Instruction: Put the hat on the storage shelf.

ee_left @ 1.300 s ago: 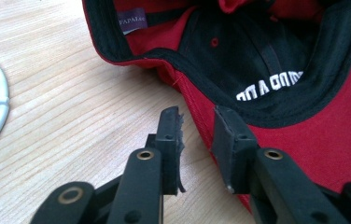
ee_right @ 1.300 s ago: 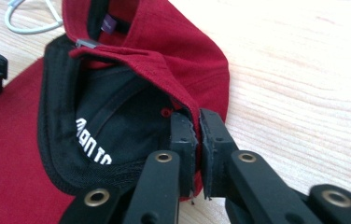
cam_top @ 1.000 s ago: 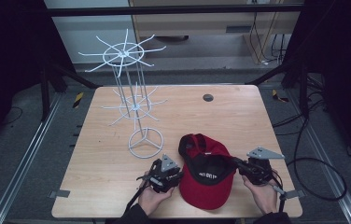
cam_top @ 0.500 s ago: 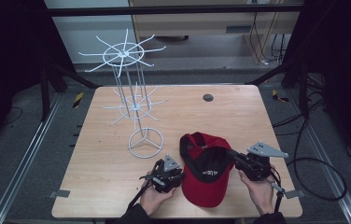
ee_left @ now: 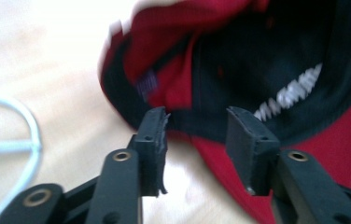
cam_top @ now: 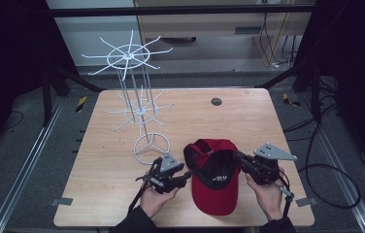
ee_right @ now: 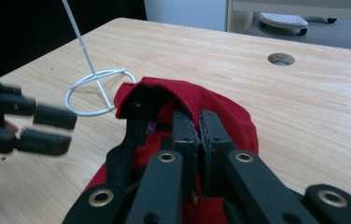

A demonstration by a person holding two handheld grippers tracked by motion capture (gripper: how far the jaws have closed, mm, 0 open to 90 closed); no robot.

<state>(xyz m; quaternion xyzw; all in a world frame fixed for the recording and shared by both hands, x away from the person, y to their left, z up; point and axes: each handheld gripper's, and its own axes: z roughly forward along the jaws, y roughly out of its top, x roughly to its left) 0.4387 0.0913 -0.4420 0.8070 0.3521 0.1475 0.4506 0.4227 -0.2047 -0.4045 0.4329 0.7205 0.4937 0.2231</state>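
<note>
Cap [cam_top: 214, 179], red with a black lining, lies upside down on the near part of the table [cam_top: 98, 160], its brim pointing toward the person and its opening facing up. We see it between the two grippers, just right of the round foot of the white wire rack [cam_top: 141, 111], which stands on the left half of the table.

In the right gripper view we find the right gripper [ee_right: 198, 123] pressed together on the cap's rim, the red cloth pinched between its two black jaws. In the high view the same gripper [cam_top: 236, 156] sits at the cap's right edge, held by the right hand [cam_top: 268, 191].

We see the left gripper [ee_left: 197, 123] with its jaws standing apart, a clear gap between them, their tips just at the cap's black edge band; whether they touch it we cannot tell, as the left gripper view is blurred. In the high view it [cam_top: 186, 174] lies at the cap's left side, held by the left hand [cam_top: 154, 199].

Farther back on the table we note a small round hole [cam_top: 216, 101].
</note>
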